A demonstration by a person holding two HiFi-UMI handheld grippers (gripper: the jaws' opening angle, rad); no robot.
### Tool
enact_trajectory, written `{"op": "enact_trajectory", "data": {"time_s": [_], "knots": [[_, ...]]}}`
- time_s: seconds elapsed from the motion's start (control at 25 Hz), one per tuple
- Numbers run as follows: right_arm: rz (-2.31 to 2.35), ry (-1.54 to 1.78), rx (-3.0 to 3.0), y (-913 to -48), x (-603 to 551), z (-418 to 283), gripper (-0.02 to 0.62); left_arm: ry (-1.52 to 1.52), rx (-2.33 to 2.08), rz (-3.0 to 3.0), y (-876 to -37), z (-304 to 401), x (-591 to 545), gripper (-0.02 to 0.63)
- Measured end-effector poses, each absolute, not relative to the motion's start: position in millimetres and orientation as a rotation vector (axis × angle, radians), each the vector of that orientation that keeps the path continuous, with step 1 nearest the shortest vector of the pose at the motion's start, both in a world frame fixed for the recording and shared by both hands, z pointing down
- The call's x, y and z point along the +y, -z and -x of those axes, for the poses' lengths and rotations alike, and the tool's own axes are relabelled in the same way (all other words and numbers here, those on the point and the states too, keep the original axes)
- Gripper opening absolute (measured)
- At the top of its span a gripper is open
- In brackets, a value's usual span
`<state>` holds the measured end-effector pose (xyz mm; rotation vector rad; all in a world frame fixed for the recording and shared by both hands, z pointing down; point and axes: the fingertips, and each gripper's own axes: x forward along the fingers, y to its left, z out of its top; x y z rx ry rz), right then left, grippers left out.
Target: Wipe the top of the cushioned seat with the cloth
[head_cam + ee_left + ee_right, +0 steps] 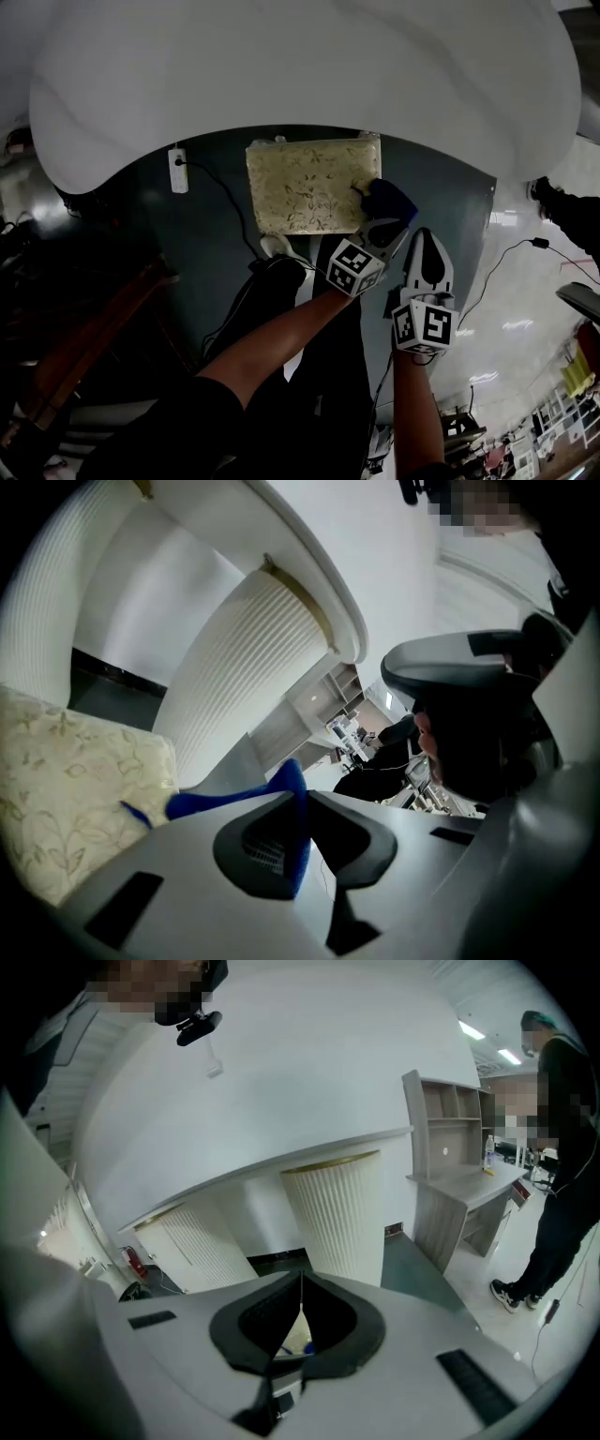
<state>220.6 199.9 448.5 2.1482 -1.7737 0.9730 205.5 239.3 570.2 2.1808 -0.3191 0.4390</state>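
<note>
Forearms come first: my left forearm (281,337) crosses the bottom of the head view on a slant, and my right forearm (414,403) rises straight up beside it, both bare. Ahead of them sit the two marker cubes (354,267), then the tools themselves.

My left gripper (382,228) is clamped on the blue cloth (390,199). Its own view shows a fold of the fabric pinched between the dark pads (255,847), with the rest trailing out past the jaw tips toward the seat. My right gripper (425,242) hangs just to the right of it over the dark floor (206,244), pointing the same way. Its jaws are pressed together with nothing between them, leaving only a thin slit below where they meet.

Next out is the cushioned seat (305,186), pale yellow with a leafy print. It is a rectangle, and I read its long axis as running left to right across the head view, square to the line of my grippers. The cloth is bunched at the seat's right end, overlapping the near corner. The seat stands on the floor with its far side tucked under the rim of a white round table (309,66).

Left of the seat, a white power strip (177,170) lies on the floor, and its black cable (225,202) runs back toward me. Farther off, fluted white pillars (333,1213) stand under the table. Beyond them the right gripper view shows a grey desk (459,1157) with shelves and a person (558,1176) in dark clothes standing beside it.
</note>
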Motion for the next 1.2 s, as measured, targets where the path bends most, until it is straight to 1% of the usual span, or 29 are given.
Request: {"op": "enact_trajectory", "data": {"time_s": [0.12, 0.24, 0.48, 0.72, 0.84, 1.0, 1.2], "knots": [[-2.13, -0.948, -1.83, -418.0, 205.6, -202.6, 0.038, -0.405, -0.329, -2.19, -535.4, -181.6, 248.2, 0.049], [-2.129, -0.893, -1.898, -368.6, 221.8, -182.9, 0.038, -0.36, -0.341, -2.231, -481.4, -151.4, 264.3, 0.049], [-2.215, -0.792, -2.036, -272.9, 235.6, -136.2, 0.038, -0.242, -0.412, -2.333, -374.9, -90.3, 253.9, 0.049], [-2.117, -0.736, -2.201, -194.7, 229.0, -58.9, 0.038, -0.194, -0.623, -2.425, -257.7, -1.3, 225.3, 0.049], [-2.046, -0.729, -2.272, -156.5, 221.5, -23.8, 0.038, -0.119, -0.726, -2.458, -202.9, 36.4, 222.2, 0.049], [-1.95, -0.639, -2.378, -102.8, 198.5, 14.2, 0.038, -0.033, -0.88, -2.487, -141.5, 77.9, 209.9, 0.049], [-1.866, -0.517, -2.476, -45.6, 183.5, 55.4, 0.038, -0.04, -1.068, -2.569, -80.9, 129.9, 199.3, 0.048]]}}
